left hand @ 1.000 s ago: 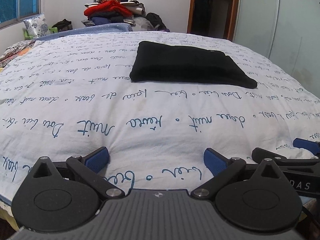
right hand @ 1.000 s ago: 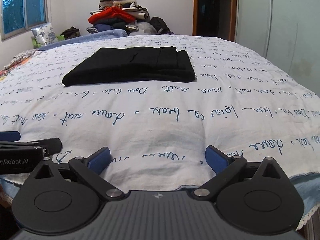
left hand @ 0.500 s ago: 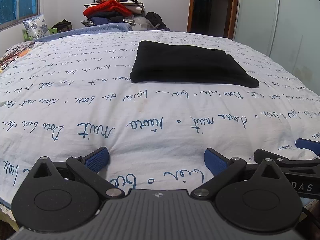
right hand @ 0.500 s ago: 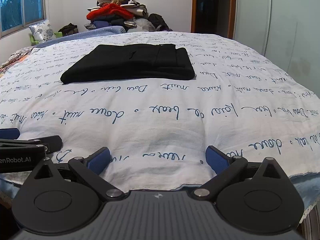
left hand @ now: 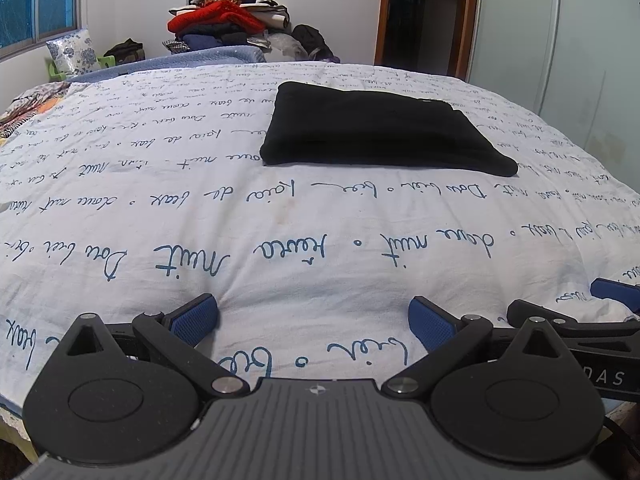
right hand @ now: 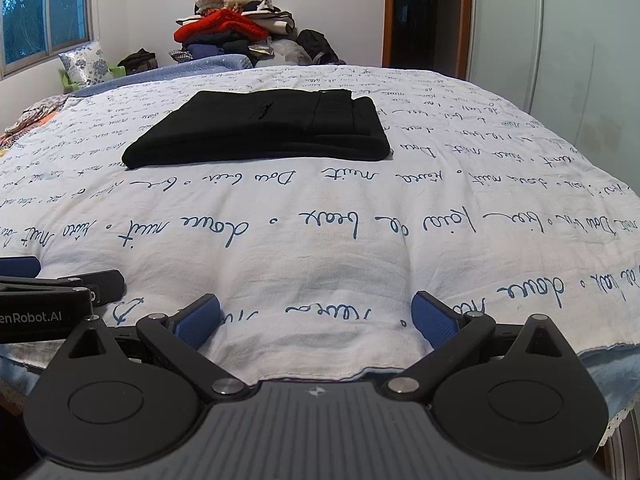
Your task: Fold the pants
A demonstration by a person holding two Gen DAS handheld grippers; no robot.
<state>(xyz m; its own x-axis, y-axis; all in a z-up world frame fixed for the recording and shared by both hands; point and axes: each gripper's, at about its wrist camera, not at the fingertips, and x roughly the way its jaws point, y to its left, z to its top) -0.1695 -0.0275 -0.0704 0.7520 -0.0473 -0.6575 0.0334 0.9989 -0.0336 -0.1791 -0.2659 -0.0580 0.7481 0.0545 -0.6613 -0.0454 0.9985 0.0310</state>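
Observation:
Black pants (left hand: pixel 380 132) lie folded into a flat rectangle in the middle of the bed; they also show in the right wrist view (right hand: pixel 264 128). My left gripper (left hand: pixel 314 322) is open and empty, low over the near edge of the bed, well short of the pants. My right gripper (right hand: pixel 316 320) is open and empty at the same near edge, beside the left one. Each gripper's fingers show at the side of the other's view.
The bed has a white sheet with blue script (left hand: pixel 280 220). A pile of clothes (left hand: pixel 224 20) sits beyond the far edge, a flowered pillow (left hand: pixel 74 54) at far left. A dark doorway (left hand: pixel 420 12) and wardrobe doors (left hand: pixel 560 60) stand on the right.
Both grippers have risen slightly and tilted, so the pants sit a little lower in each view. The pants have not moved. Both grippers stay open.

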